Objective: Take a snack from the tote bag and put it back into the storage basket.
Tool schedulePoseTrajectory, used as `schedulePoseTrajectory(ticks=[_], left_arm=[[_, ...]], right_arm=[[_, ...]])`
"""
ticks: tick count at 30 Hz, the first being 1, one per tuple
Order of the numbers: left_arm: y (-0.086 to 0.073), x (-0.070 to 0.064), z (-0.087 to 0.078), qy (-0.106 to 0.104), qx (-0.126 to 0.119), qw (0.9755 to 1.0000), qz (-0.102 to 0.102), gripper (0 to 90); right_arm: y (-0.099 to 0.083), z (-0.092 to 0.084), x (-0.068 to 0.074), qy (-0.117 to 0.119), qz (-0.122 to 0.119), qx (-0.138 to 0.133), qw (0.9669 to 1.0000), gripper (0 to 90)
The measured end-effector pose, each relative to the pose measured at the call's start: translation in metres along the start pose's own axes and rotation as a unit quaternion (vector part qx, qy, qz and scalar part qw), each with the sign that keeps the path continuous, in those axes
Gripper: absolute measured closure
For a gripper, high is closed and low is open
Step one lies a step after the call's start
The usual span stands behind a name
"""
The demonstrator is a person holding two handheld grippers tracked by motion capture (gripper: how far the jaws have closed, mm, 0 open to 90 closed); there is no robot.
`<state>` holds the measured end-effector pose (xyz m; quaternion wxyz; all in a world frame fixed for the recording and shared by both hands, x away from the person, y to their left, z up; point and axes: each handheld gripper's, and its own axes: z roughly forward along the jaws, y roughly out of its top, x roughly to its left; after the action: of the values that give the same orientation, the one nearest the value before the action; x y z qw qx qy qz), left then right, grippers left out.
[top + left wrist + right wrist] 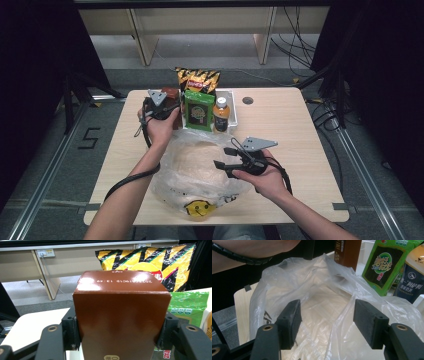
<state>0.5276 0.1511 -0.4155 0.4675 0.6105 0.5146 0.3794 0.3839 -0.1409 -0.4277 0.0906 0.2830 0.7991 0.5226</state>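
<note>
The left gripper clamps a brown carton at the white tray's left end. The right gripper hangs open and empty over a clear plastic bag, which looks empty. The chip bag, seaweed packet and bottle remain in the tray: 0 packed, 4 left.

A glossy brown box is held upright. A clear plastic bag is spread open on the table.
</note>
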Motion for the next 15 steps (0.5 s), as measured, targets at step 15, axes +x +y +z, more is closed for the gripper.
schedulePoseTrajectory(ticks=[15], left_arm=[[-0.0041,-0.0024,0.0039,-0.002,0.009,0.9999,-0.005,36.5]], right_arm=[[-0.0002,-0.0004,0.0008,-0.006,-0.005,0.004,1.0,39.4]])
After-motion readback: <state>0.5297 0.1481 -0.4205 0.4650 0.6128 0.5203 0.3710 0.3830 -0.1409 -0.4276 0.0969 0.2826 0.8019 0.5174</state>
